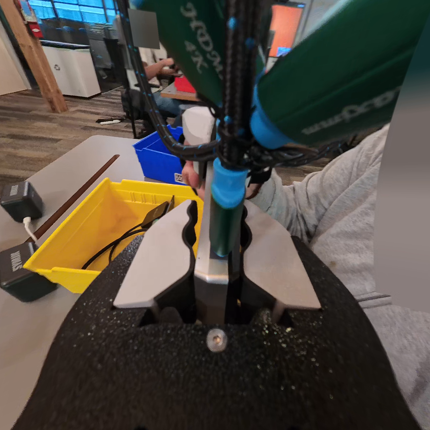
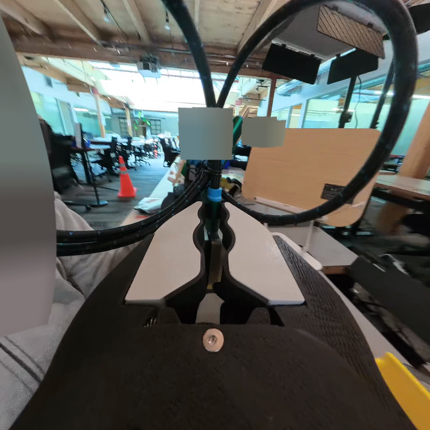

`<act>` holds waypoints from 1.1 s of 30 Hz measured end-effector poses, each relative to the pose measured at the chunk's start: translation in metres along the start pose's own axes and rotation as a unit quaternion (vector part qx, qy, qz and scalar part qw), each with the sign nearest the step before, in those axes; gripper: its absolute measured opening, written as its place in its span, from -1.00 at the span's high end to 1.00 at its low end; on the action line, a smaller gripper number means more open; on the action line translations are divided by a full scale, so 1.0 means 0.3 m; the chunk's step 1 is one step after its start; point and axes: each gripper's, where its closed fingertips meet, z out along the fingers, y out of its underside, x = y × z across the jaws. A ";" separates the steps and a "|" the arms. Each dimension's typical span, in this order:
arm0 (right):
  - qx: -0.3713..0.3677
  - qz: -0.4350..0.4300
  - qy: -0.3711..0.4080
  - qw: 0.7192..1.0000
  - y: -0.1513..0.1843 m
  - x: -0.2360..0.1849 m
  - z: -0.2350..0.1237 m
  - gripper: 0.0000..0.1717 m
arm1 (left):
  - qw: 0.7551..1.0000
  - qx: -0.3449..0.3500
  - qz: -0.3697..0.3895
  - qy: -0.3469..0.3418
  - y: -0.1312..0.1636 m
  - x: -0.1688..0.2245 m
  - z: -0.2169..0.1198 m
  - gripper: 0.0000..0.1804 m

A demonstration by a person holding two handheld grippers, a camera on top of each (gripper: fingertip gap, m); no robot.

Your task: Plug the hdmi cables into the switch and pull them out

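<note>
2 grippers, left (image 1: 218,223) and right (image 2: 213,216), each clenched on a green plug (image 1: 224,232) of the black braided cable (image 2: 325,209) mid-frame, so keep both grips snug.

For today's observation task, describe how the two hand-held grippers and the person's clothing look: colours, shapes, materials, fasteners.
Each hand-held gripper, left and right, has a black, grainy, fan-shaped body with one silver screw at its centre. Its two fingers are pale grey plates that taper forward, and wavy black pads line their inner edges. The left body is flecked with glitter. The person wears a light grey sweatshirt sleeve.
</note>
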 end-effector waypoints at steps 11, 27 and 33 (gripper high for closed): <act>0.040 0.059 -0.013 0.997 -0.015 0.009 0.012 0.90 | 1.000 -0.018 -0.013 -0.010 0.021 -0.012 -0.001 0.61; -0.072 -0.034 -0.076 0.994 0.075 -0.061 -0.031 0.84 | 0.988 -0.150 0.031 -0.003 0.149 0.032 0.011 0.61; -0.020 -0.035 -0.054 0.998 0.020 -0.048 -0.011 0.88 | 0.996 -0.031 0.080 -0.034 0.034 -0.005 0.018 0.59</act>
